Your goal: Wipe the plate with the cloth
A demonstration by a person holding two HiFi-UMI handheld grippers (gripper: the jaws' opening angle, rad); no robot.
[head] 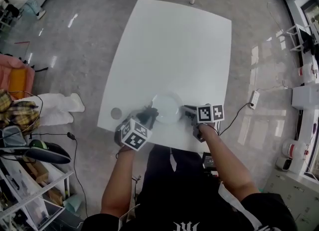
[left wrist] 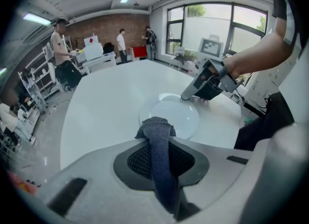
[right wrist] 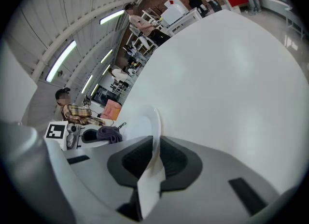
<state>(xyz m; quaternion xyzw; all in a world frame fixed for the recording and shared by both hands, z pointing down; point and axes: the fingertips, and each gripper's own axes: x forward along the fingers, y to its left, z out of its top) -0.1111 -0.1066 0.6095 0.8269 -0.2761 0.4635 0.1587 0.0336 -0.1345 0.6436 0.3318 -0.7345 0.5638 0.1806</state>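
Head view, listed by size. Item: counter [head: 169, 41], white, carrying the plate [head: 167, 109] near its front edge. Item: plate, rim clamped edge-on between the right gripper [head: 186, 110] fingers [right wrist: 181, 159], its near part cut off behind them. Item: cloth [left wrist: 157, 143], dark knit, pinched between the left gripper [head: 147, 116] fingers [left wrist: 137, 162]; bunched end over the plate's near rim, contact not discernible.
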